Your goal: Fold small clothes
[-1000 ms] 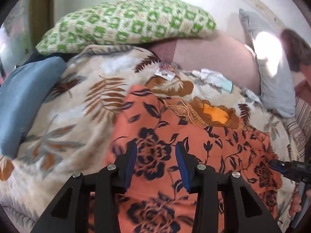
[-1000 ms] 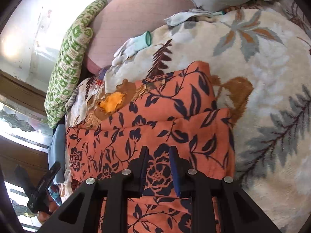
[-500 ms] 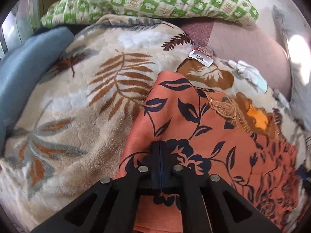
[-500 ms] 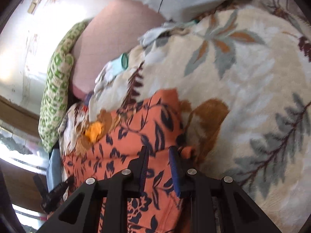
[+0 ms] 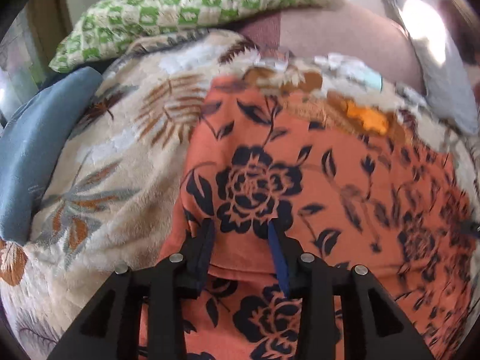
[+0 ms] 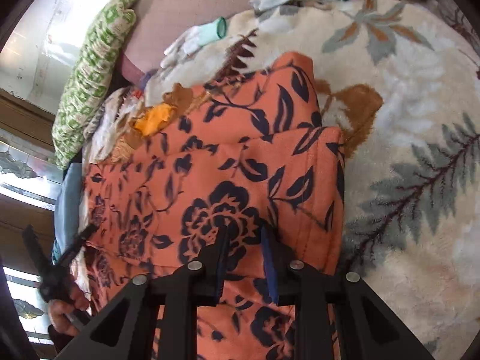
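Beneath both tools: one orange garment (image 5: pixel 300 180) with navy flowers, folded over itself.
Left tool (image 5: pixel 241 234) opening, nothing clamped; right tool (image 6: pixel 243 240) narrowly parted, gripping nothing.

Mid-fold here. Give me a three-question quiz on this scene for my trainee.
1. Multiple choice: what lies on the leaf-patterned blanket beyond the orange floral garment? A) a pale glove B) a book C) a cup
2. True or false: the green-checked pillow lies clear of the orange floral garment.
3. Short answer: what colour is the flower print on the orange floral garment?

Key: 1 A. 2 True. 3 Dark navy, almost black.
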`<action>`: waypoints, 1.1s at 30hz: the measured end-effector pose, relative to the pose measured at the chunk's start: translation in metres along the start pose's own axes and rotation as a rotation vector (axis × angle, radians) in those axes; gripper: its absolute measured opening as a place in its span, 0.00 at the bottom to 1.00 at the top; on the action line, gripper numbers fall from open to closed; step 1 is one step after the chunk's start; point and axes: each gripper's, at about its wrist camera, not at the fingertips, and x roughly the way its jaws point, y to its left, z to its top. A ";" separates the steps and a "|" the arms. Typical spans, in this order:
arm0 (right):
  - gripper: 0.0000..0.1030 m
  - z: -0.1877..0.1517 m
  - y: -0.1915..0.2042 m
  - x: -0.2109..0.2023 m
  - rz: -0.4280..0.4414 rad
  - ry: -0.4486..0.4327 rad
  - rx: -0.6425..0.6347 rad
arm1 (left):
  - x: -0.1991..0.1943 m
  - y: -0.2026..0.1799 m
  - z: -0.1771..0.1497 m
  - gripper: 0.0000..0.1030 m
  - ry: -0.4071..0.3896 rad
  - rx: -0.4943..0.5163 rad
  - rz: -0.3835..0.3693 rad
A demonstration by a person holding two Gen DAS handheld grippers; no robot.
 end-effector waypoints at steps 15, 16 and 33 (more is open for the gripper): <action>0.25 -0.063 0.007 -0.029 0.084 -0.039 -0.019 | -0.097 0.011 -0.089 0.65 -0.075 -0.080 -0.008; 0.25 -0.073 0.011 -0.030 0.096 -0.031 -0.029 | -0.103 0.008 -0.105 0.65 -0.069 -0.075 -0.021; 0.24 -0.212 -0.053 -0.078 0.038 0.077 0.003 | -0.097 -0.030 -0.199 1.00 -0.016 0.050 -0.023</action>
